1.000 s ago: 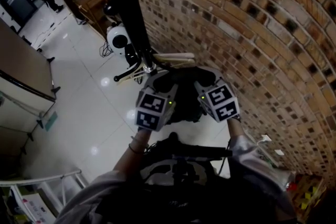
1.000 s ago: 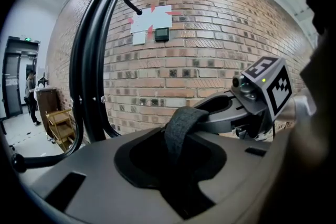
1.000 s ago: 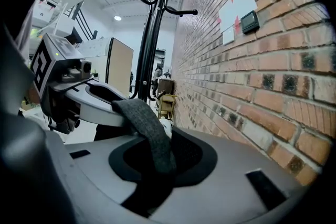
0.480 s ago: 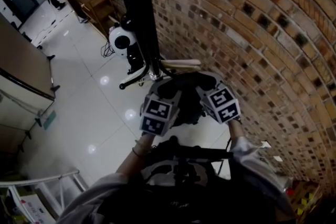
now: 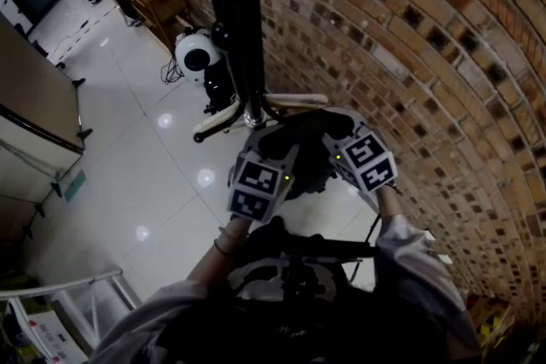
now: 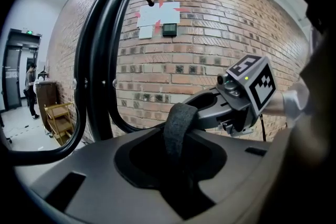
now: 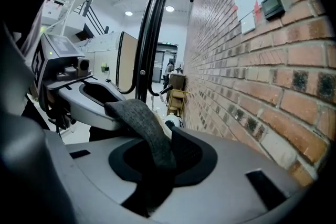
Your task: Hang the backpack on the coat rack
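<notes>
Just left of brick wall (image 5: 409, 55) — coat rack (image 5: 235, 21); before it, left gripper (image 5: 275, 141) and right gripper (image 5: 331, 130) side by side, backpack strap (image 6: 178, 128) in both.

The coat rack (image 5: 239, 30) is smooth black metal tube, glossy; the brick wall (image 5: 409, 55) behind it is rough and matt; the floor (image 5: 153, 166) under it is pale and polished, mirroring the lamps; the backpack strap (image 6: 181, 118) is coarse grey woven cloth; the left gripper (image 6: 176, 160) and right gripper (image 7: 157, 165) have smooth matt grey plastic shells, black-lined; the shelf unit (image 6: 60, 120) beyond the rack looks like bare wood.
</notes>
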`<state>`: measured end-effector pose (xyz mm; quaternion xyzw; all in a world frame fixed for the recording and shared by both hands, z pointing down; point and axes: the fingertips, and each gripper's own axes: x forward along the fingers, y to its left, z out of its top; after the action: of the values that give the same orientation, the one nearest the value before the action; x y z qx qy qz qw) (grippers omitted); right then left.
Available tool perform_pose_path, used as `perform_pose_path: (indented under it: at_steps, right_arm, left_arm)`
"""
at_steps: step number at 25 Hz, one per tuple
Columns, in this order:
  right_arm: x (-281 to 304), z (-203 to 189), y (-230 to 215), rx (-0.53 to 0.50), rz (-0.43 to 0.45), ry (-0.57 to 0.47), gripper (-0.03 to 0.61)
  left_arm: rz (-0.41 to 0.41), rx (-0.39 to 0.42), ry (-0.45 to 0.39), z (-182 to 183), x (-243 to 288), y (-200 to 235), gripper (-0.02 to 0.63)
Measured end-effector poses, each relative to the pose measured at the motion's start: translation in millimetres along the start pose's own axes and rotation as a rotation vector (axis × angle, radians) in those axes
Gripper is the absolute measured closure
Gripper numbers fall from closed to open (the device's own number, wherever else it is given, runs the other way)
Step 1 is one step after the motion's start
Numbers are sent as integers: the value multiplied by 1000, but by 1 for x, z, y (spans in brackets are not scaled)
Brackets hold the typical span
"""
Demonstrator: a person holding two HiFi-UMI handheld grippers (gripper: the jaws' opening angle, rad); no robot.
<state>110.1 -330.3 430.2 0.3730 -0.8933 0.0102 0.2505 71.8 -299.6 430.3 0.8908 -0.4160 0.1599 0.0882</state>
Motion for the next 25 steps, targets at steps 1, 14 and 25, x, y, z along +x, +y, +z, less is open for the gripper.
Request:
perform_pose_path:
  at_steps: [1,14,25]
  right_arm:
    - [1,1,0,-16,9,6,480]
    - [30,1,6,-160,217,49,480]
    - [59,-9,24,-140,233,42,480]
  left_arm:
    - [1,-7,-5,0,1,0,514]
    - [32,-74,4,-7,2,6,509]
    - [79,-121,46,-33,3,25,498]
